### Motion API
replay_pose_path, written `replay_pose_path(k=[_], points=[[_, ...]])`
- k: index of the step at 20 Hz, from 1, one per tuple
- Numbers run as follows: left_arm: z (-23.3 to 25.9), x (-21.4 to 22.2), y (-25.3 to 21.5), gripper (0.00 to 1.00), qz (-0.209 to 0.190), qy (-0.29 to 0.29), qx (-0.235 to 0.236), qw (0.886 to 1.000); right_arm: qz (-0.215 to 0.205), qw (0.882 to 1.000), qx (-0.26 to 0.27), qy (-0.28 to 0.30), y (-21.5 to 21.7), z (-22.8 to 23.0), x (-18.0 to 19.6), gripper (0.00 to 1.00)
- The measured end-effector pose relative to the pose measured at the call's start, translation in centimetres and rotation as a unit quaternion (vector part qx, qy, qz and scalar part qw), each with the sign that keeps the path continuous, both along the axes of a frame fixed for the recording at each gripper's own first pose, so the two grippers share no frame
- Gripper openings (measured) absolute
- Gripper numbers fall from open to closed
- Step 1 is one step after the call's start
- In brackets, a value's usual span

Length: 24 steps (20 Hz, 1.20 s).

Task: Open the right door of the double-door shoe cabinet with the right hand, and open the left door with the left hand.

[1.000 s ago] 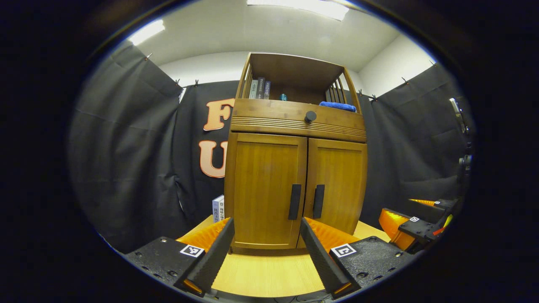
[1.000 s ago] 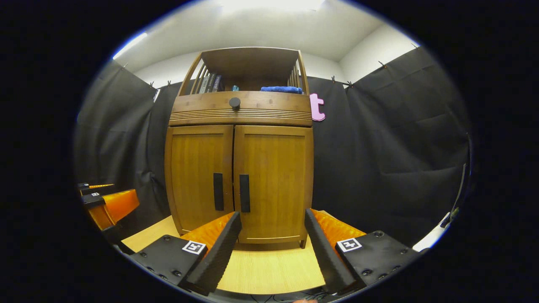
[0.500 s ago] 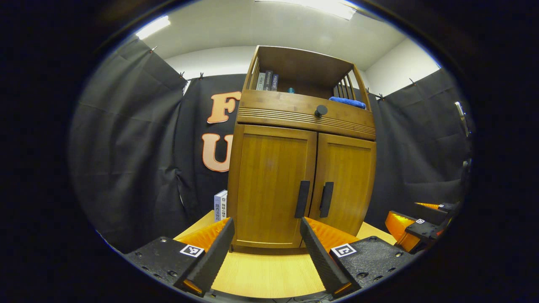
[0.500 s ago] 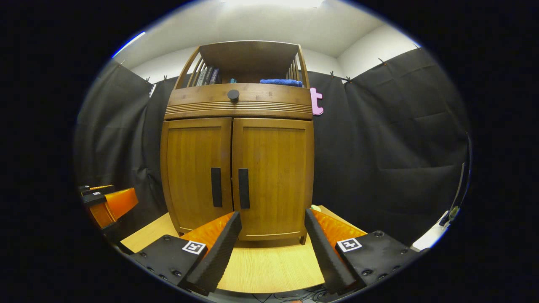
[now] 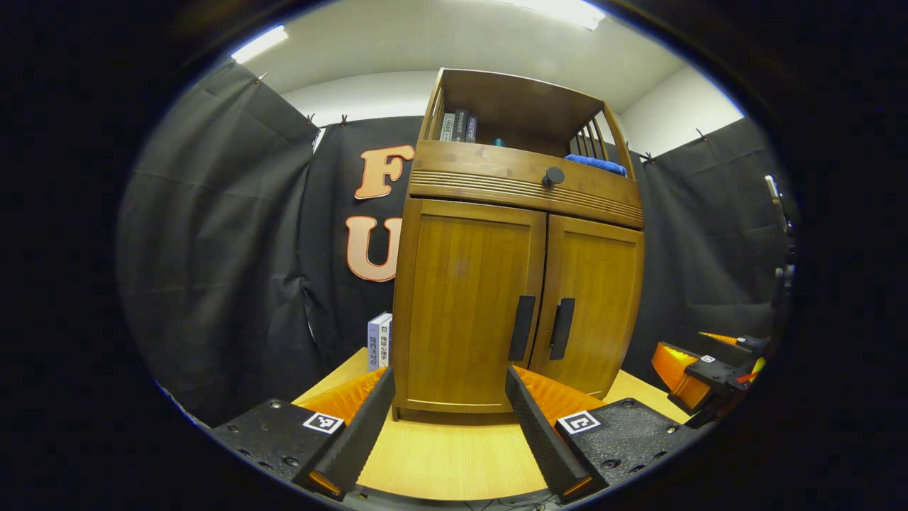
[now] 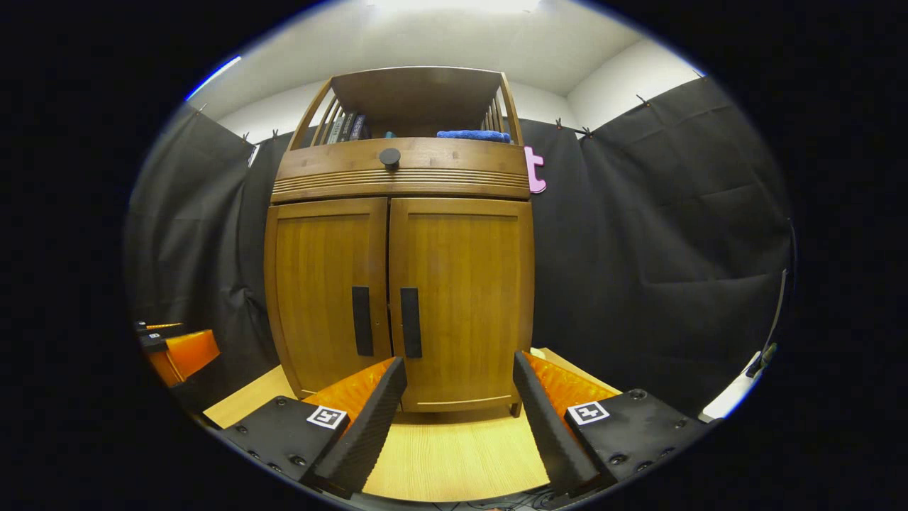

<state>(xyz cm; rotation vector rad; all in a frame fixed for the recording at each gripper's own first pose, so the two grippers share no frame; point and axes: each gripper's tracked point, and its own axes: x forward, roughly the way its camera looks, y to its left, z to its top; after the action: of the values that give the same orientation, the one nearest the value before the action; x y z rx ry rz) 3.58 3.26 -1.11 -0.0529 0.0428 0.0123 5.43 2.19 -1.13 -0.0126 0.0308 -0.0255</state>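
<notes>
Right gripper view: tool agape, empty.

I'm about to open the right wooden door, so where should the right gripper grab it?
Grip the right door's vertical dark bar handle near the centre seam, coming straight from the front with the open right gripper straddling its narrow width; it probably stands proud.
</notes>
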Motion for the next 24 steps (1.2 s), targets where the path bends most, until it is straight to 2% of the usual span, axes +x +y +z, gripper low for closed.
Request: replay_pose_path(k=[1,3,4,5,7,8,10,11,12,13,14,16,19,20,21,24], points=[[0.1,0.0,0.1,0.95,0.003,0.000,0.001,1.000,0.006,1.000,-0.004,-0.003,0.4,0.1,0.9,1.00],[0.1,0.0,0.3,0.95,0.010,0.000,0.002,1.000,0.015,1.000,-0.016,-0.012,1.0,0.4,2.6,0.94],[0.1,0.1,0.4,0.92,0.014,0.001,0.002,1.000,0.022,0.999,-0.019,-0.016,1.5,0.4,3.4,0.95],[0.0,0.2,0.5,0.95,0.019,0.001,0.002,1.000,0.030,0.999,-0.020,-0.017,2.0,0.2,4.4,0.96],[0.0,0.2,0.7,0.95,0.029,0.002,0.004,1.000,0.045,0.999,-0.015,-0.016,3.1,0.1,6.3,1.00],[-0.1,0.3,0.8,0.92,0.034,0.003,0.006,0.999,0.044,0.999,-0.013,-0.018,3.3,0.0,7.5,0.94],[-0.3,0.3,1.1,0.92,0.042,0.005,0.008,0.999,0.043,0.999,-0.009,-0.018,3.8,-0.2,9.6,1.00],[-0.4,0.4,1.2,0.95,0.046,0.006,0.008,0.999,0.044,0.999,-0.006,-0.016,4.1,-0.5,10.6,1.00],[-0.4,0.5,1.2,0.92,0.050,0.009,0.008,0.999,0.045,0.999,-0.006,-0.012,4.5,-1.0,11.4,0.97],[-0.4,0.4,1.3,0.95,0.053,0.011,0.008,0.998,0.046,0.999,-0.005,-0.008,4.8,-1.3,12.4,0.94],[-0.2,0.3,1.3,0.92,0.054,0.013,0.008,0.998,0.048,0.999,-0.003,-0.003,5.3,-1.7,13.4,0.94],[0.0,0.2,1.6,0.95,0.058,0.015,0.007,0.998,0.047,0.999,-0.010,0.002,6.0,-2.2,15.3,0.94],[0.4,-0.2,2.2,0.92,0.066,0.017,0.006,0.998,0.043,0.999,-0.014,0.009,6.6,-2.7,18.0,0.94],[0.3,-0.2,2.6,0.92,0.069,0.019,0.006,0.997,0.041,0.999,-0.012,0.016,6.7,-3.0,19.0,0.98],[0.1,-0.1,3.2,0.95,0.070,0.020,0.005,0.997,0.038,0.999,-0.006,0.023,6.7,-3.4,20.0,0.98],[-0.4,0.0,5.2,0.95,0.080,0.020,0.009,0.997,0.031,0.999,-0.003,0.036,6.6,-4.3,22.1,1.00]])
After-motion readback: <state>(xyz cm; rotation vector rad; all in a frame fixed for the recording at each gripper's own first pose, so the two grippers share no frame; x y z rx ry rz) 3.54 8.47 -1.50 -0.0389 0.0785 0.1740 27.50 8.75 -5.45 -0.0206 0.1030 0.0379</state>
